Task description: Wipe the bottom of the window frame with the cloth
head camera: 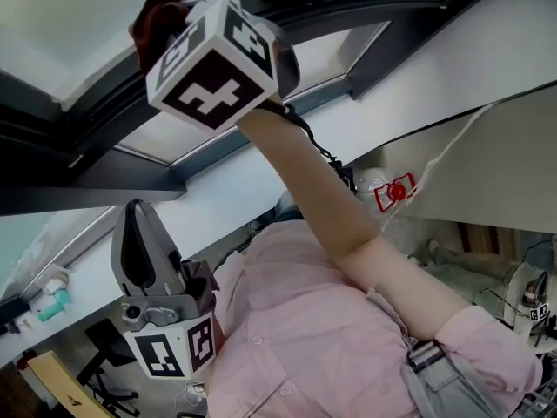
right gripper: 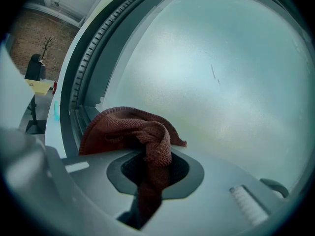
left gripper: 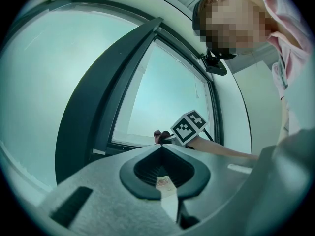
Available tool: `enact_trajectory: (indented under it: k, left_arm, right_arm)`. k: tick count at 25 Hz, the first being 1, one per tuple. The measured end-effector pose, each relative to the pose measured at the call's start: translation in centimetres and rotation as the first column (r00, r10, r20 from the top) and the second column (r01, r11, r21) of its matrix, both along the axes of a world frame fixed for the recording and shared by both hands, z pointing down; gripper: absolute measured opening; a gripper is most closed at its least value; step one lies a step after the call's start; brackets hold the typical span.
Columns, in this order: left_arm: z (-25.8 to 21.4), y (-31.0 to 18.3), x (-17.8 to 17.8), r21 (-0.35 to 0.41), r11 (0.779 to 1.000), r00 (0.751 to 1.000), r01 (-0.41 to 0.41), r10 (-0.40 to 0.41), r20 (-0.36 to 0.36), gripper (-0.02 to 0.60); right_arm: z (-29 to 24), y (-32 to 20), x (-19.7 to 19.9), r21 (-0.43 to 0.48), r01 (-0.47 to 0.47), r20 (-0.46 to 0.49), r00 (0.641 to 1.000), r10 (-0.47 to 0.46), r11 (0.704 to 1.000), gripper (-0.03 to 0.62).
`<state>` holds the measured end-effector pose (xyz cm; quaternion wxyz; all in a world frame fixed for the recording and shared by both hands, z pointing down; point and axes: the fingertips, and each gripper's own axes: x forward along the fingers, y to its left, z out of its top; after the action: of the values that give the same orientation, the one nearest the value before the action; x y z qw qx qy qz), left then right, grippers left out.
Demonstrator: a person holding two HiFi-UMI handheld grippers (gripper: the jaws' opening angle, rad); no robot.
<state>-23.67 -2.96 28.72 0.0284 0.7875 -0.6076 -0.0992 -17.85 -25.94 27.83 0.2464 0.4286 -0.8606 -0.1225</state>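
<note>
Right gripper (right gripper: 150, 171) clamps cloth (right gripper: 125, 127) beside window frame (right gripper: 81, 82).

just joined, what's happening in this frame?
A person in a pink shirt is reaching up to a window with the right gripper, whose jaws are clamped on a dark red cloth. The cloth sits close to the glass next to the dark window frame; whether it is touching the frame cannot be told. The left gripper is held low near the body, jaws together and holding nothing.
</note>
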Motion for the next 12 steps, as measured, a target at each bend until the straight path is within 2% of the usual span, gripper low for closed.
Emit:
enact_trajectory:
  k: [12]
  left_arm:
    - [0.2, -0.8, 0.3, -0.003, 1.000, 1.000, -0.028, 0.028, -0.008, 0.000]
  right_arm:
    - [0.1, -0.6, 1.1, -0.008, -0.015, 0.006, 1.000, 0.015, 1.000, 0.052]
